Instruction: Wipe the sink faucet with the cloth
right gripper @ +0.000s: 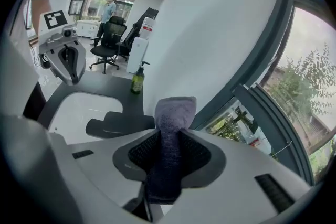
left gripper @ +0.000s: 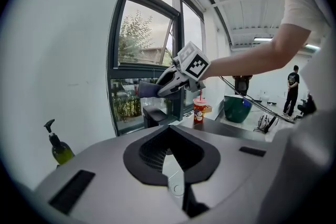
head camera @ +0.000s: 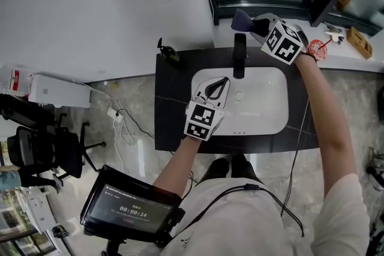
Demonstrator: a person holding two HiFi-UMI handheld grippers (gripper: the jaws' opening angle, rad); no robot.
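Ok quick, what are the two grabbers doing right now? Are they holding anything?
Left gripper: closed, holding nothing.
Right gripper: closed on the cloth.

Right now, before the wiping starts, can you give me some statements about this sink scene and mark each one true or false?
1. The right gripper holds the cloth. True.
2. The left gripper holds a sponge. False: nothing is between its jaws.
3. The left gripper hovers over the white sink. True.
4. In the head view, the soap bottle stands right of the faucet. False: it stands left of it, on the dark counter.
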